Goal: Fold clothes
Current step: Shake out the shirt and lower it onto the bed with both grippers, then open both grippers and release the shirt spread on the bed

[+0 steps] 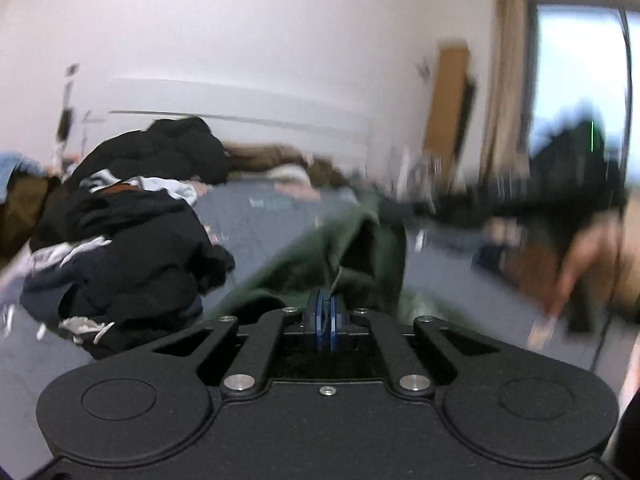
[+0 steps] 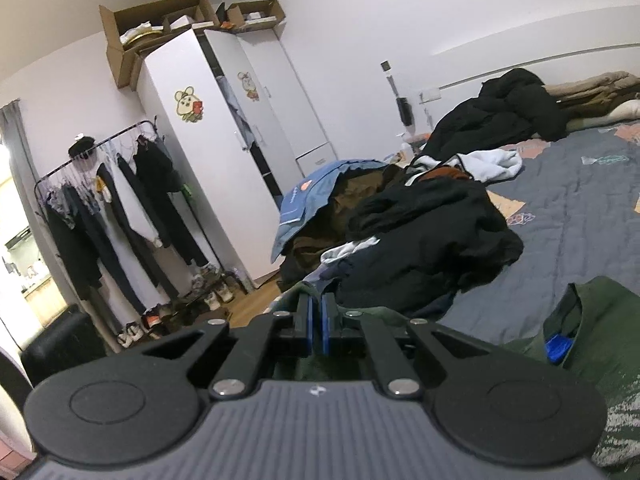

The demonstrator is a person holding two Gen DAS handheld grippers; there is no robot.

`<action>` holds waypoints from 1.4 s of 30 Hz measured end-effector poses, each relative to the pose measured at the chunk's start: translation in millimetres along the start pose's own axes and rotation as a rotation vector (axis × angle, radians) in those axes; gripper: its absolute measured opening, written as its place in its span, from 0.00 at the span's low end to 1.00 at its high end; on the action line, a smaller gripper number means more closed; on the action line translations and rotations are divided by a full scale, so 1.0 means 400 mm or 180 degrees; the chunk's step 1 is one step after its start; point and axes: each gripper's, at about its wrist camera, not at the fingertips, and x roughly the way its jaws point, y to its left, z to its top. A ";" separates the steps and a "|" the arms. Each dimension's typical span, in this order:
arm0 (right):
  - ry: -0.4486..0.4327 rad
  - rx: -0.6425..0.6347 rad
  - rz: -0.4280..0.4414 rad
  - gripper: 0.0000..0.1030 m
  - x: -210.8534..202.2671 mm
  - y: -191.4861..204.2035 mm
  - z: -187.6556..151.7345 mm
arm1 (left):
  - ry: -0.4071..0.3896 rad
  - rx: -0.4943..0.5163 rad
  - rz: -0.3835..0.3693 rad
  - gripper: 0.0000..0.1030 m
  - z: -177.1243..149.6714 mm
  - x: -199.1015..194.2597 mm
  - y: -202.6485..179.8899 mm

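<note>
1. While my left fingers [image 1: 326,312] clamp a bunched edge of the green garment [image 1: 320,256], my right fingers [image 2: 318,324] pinch another edge of it.
2. It lies rumpled on the bed [image 2: 580,208], partly lifted between my grips.
3. Because the left view is blurred by motion, I judge a thin pinch could slip.
4. Beyond, the dark clothes pile [image 2: 432,232] sits near enough to snag a swinging hem.

Clothes pile [image 2: 424,236] on bed [image 2: 580,216], wardrobe [image 2: 224,152] behind.
</note>
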 end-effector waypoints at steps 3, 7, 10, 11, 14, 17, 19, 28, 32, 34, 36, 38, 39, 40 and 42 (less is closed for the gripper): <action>-0.0019 -0.0030 -0.0030 0.07 0.011 0.003 0.006 | -0.0381 -0.0522 0.0082 0.00 0.024 -0.064 0.075; 0.0003 -0.0065 -0.0060 0.08 0.029 0.006 0.002 | -0.0357 -0.0835 0.0199 0.00 0.024 -0.067 0.121; 0.0084 -0.0119 -0.0109 0.08 0.039 0.011 -0.002 | -0.0031 -0.0563 0.0254 0.01 0.023 -0.018 0.073; 0.0118 -0.0136 -0.0140 0.08 0.040 0.013 -0.005 | 0.0054 -0.0480 0.0246 0.01 0.020 -0.008 0.057; 0.0184 -0.0173 -0.0199 0.08 0.037 0.020 -0.016 | 0.0223 -0.0380 0.0272 0.02 0.003 0.011 0.039; 0.0164 -0.0176 -0.0274 0.08 0.010 0.023 -0.029 | 0.0359 -0.0421 0.0343 0.05 -0.010 0.027 0.042; 0.0121 -0.0162 -0.0363 0.12 -0.016 0.020 -0.041 | 0.0395 -0.0460 0.0364 0.22 -0.023 0.031 0.041; -0.0118 -0.0093 -0.0997 0.38 -0.186 -0.016 -0.102 | 0.0406 -0.0261 0.0222 0.46 -0.033 0.081 -0.012; -0.0169 -0.0013 -0.1257 0.39 -0.262 -0.039 -0.150 | 0.0493 -0.0152 0.0226 0.46 -0.054 0.119 -0.060; -0.0188 0.0030 -0.1370 0.39 -0.282 -0.053 -0.183 | 0.0534 -0.0138 0.0283 0.46 -0.071 0.134 -0.080; -0.0207 0.0073 -0.1483 0.40 -0.303 -0.066 -0.215 | 0.0560 -0.0175 0.0366 0.46 -0.089 0.139 -0.097; -0.0225 0.0117 -0.1597 0.40 -0.324 -0.079 -0.247 | 0.0573 -0.0262 0.0448 0.46 -0.106 0.134 -0.112; -0.0235 0.0138 -0.1653 0.41 -0.334 -0.085 -0.264 | 0.0578 -0.0288 0.0478 0.46 -0.114 0.129 -0.123; -0.0244 0.0160 -0.1710 0.42 -0.344 -0.092 -0.280 | 0.0584 -0.0304 0.0501 0.46 -0.122 0.122 -0.135; -0.0267 0.0216 -0.1795 0.44 -0.361 -0.105 -0.310 | 0.0604 -0.0289 0.0533 0.46 -0.137 0.113 -0.163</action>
